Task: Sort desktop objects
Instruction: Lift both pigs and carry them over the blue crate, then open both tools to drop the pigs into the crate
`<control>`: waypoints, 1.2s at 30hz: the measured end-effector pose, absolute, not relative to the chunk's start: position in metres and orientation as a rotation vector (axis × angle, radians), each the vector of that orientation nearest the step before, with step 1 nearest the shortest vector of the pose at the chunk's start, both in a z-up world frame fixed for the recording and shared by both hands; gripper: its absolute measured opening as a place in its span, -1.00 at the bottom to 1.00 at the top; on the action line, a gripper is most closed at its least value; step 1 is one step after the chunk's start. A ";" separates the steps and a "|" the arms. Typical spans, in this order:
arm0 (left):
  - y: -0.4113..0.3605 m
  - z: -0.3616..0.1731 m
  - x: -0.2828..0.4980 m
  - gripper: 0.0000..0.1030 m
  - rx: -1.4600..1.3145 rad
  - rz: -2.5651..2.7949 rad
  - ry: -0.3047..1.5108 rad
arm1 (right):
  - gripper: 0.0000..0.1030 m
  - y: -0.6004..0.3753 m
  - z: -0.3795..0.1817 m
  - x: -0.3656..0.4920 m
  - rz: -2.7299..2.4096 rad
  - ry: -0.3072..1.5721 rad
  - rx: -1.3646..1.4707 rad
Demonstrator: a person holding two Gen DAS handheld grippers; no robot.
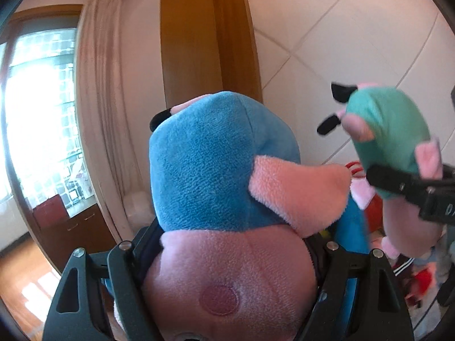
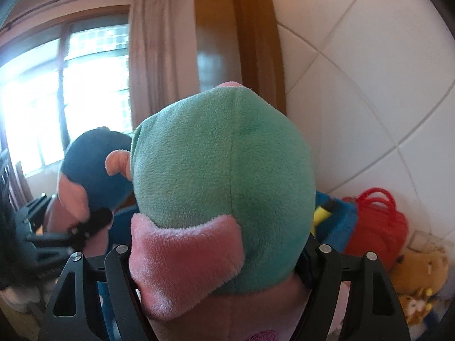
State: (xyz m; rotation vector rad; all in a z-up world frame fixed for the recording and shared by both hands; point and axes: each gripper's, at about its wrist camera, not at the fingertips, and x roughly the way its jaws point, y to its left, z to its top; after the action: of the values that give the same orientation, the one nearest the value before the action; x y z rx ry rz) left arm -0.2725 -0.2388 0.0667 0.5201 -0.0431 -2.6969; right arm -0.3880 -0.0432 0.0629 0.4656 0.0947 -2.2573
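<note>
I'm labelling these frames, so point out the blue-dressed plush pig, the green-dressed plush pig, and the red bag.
blue-dressed plush pig [image 1: 210,159]: left wrist view, on its blue body.
green-dressed plush pig [image 2: 221,153]: right wrist view, on its green body.
red bag [image 2: 378,224]: right wrist view, on its red side below the handles.

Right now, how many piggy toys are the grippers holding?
2. The blue-dressed pig sits in the left gripper; the green-dressed pig in the right gripper. More toys may hide in the pile behind.
</note>
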 end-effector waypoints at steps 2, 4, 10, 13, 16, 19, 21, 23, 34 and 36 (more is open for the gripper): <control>-0.267 0.061 -0.294 0.55 0.570 -2.718 -0.045 | 0.51 -0.070 0.063 -0.399 -2.273 0.081 0.495; -0.283 0.057 -0.310 0.55 0.604 -2.733 -0.036 | 0.51 -0.089 0.060 -0.412 -2.297 0.083 0.524; -0.306 0.043 -0.349 0.72 0.695 -2.815 -0.017 | 0.60 -0.134 0.047 -0.445 -2.406 0.135 0.608; -0.306 0.036 -0.360 1.00 0.696 -2.831 -0.070 | 1.00 -0.142 0.042 -0.455 -2.466 0.157 0.634; -0.308 0.027 -0.367 1.00 0.722 -2.850 -0.077 | 1.00 -0.134 0.038 -0.458 -2.494 0.169 0.667; -0.312 0.019 -0.371 1.00 0.745 -2.844 -0.074 | 1.00 -0.131 0.040 -0.457 -2.522 0.171 0.669; -0.310 0.018 -0.370 1.00 0.751 -2.842 -0.064 | 1.00 -0.129 0.043 -0.455 -2.535 0.174 0.664; -0.299 0.021 -0.367 1.00 0.753 -2.842 -0.058 | 1.00 -0.120 0.045 -0.454 -2.545 0.177 0.661; -0.297 0.023 -0.360 1.00 0.751 -2.842 -0.042 | 1.00 -0.121 0.043 -0.445 -2.538 0.209 0.673; -0.298 0.022 -0.356 1.00 0.751 -2.842 -0.040 | 1.00 -0.119 0.041 -0.445 -2.535 0.208 0.675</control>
State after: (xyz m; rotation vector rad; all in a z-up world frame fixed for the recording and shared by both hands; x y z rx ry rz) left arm -0.3565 -0.2981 0.0223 0.7507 -0.0403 -2.8417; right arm -0.4448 -0.1192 0.0413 0.6750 0.2083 -2.5350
